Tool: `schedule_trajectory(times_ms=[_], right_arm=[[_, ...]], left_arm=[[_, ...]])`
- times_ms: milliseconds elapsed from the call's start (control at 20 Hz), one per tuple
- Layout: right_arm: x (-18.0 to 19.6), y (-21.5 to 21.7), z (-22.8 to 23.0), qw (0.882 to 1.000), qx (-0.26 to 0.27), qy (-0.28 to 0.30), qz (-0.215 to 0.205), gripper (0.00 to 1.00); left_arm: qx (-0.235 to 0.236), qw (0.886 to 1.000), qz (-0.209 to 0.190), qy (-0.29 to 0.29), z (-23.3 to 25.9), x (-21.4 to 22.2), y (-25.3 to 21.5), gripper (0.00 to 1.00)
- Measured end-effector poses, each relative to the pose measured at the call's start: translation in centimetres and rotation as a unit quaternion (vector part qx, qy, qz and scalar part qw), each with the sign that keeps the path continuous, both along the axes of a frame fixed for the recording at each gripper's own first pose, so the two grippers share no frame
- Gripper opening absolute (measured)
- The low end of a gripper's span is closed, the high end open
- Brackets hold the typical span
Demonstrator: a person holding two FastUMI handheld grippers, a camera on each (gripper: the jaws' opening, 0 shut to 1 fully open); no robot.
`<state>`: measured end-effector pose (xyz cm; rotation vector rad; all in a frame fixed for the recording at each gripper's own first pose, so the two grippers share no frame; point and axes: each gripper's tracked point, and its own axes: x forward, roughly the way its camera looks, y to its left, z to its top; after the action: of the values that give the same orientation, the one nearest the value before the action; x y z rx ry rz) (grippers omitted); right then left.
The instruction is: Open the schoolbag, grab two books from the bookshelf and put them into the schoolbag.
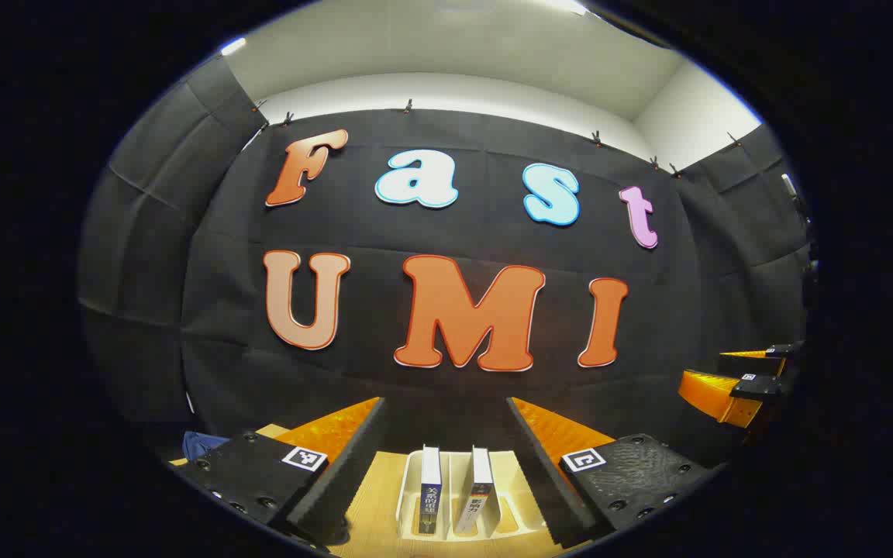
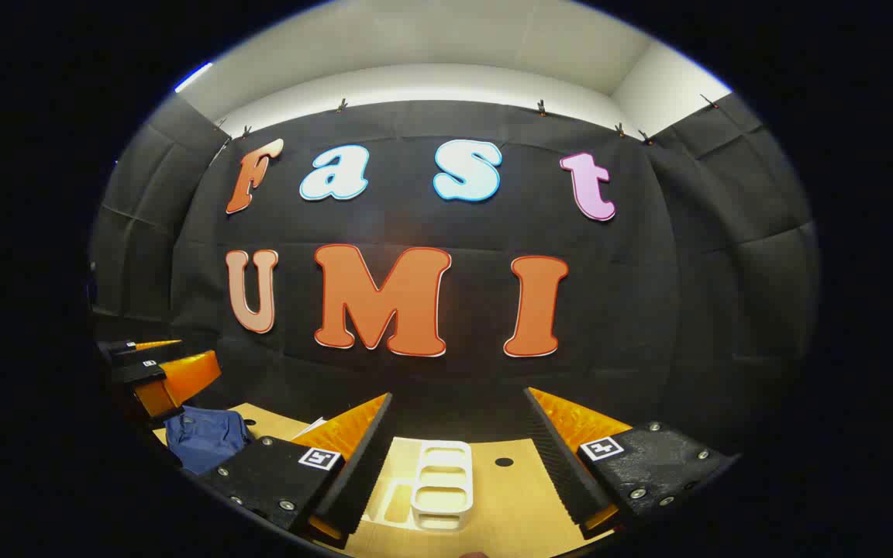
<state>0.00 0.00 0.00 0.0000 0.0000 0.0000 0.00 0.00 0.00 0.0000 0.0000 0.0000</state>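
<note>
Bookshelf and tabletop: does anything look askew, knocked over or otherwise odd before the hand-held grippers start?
Nothing stands out. Two books stand in the white bookshelf, the right one leaning slightly. The blue schoolbag lies on the wooden table to the left. Both hand-held grippers are open and empty.
</note>
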Motion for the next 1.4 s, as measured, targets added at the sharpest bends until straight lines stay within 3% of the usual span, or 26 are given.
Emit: schedule_trajectory(times_ms=[250, 450, 800, 950, 1400], right_arm=[[0.9, 1.5, -0.3, 1.000, 0.007, -0.004, -0.012, 0.96], [2.1, 3.7, -0.8, 0.999, 0.011, -0.001, -0.038, 0.96], [2.5, 6.2, -1.8, 0.999, 0.005, 0.019, -0.042, 0.96], [2.4, 7.3, -1.9, 0.999, 0.014, 0.021, -0.022, 0.96], [2.4, 8.2, -2.2, 0.999, 0.017, 0.031, 0.005, 0.96]], left_arm=[[0.025, 1.000, -0.009, -0.009, 0.1, 1.1, 0.2, 0.94], [0.015, 1.000, -0.028, -0.003, -0.6, 2.5, 1.7, 0.94], [-0.002, 0.999, -0.040, 0.024, -2.5, 3.5, 3.5, 0.94], [-0.028, 0.998, -0.058, 0.016, -1.9, 2.8, 2.8, 0.94], [-0.005, 1.000, -0.016, 0.008, -1.8, 2.0, 5.0, 0.94]])
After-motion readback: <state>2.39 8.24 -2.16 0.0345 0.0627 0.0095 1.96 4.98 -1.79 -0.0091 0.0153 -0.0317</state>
